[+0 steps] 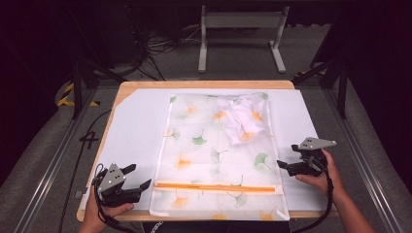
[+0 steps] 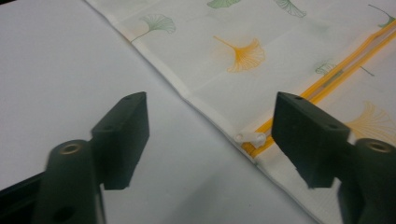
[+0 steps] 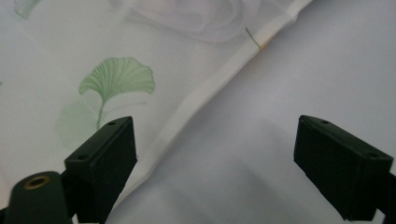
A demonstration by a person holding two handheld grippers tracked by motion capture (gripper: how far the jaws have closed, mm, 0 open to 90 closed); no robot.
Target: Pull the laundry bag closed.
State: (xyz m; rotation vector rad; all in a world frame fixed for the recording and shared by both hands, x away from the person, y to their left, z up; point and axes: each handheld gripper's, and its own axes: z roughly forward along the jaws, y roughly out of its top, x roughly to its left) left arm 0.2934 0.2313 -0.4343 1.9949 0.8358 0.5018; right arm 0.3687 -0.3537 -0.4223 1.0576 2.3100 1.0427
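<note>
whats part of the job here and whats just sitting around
In the job:
mesh bag
orange zipper
zipper pull
white garment inside the bag
left gripper, open
right gripper, open

Just there:
white sheet
table
metal stand
floor cables

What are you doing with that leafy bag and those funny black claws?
A person holds a gripper in each hand beside a see-through mesh bag printed with leaves, lying flat on the table. The left gripper hangs open near the white zipper pull at the end of the orange zipper. The right gripper is open at the bag's other edge. White clothing lies inside. Nothing is gripped yet.
</note>
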